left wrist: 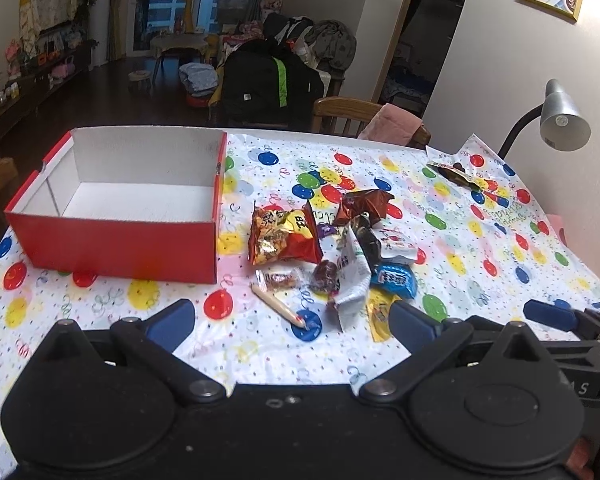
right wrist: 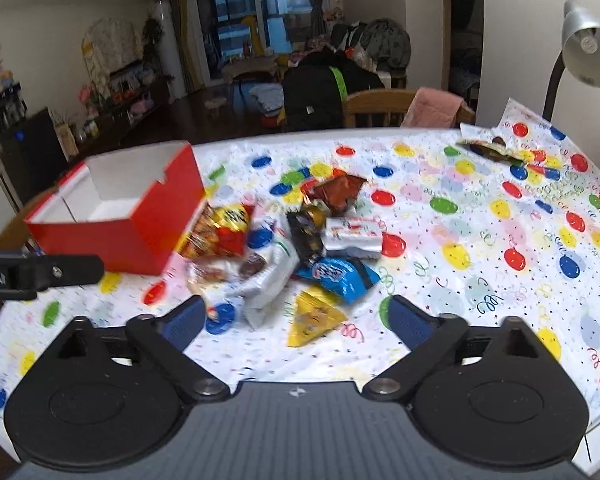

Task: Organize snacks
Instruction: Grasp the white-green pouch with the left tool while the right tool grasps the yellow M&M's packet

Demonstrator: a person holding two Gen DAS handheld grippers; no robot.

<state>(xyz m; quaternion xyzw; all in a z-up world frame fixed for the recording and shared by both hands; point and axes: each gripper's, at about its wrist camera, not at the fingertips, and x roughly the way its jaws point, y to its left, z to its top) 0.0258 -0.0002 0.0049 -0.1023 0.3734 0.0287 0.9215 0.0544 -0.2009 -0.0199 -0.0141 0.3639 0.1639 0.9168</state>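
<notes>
A red box (left wrist: 116, 240) with a white, empty inside stands open at the table's left; it also shows in the right wrist view (right wrist: 116, 236). A pile of snack packets lies to its right: a red chip bag (left wrist: 284, 236), a brown bag (left wrist: 364, 206), a blue packet (left wrist: 394, 280) and a yellow packet (right wrist: 312, 318). A pencil (left wrist: 280, 306) lies in front of the pile. My left gripper (left wrist: 290, 324) is open and empty, just short of the pile. My right gripper (right wrist: 296, 320) is open and empty, with the yellow packet between its fingers' line.
A balloon-print cloth (left wrist: 480, 248) covers the table. A dark wrapper (left wrist: 456, 174) lies at the far right by a grey desk lamp (left wrist: 560, 118). A wooden chair (left wrist: 352, 114) with a pink cloth stands behind the table. The right gripper's fingertip (left wrist: 548, 314) shows in the left wrist view.
</notes>
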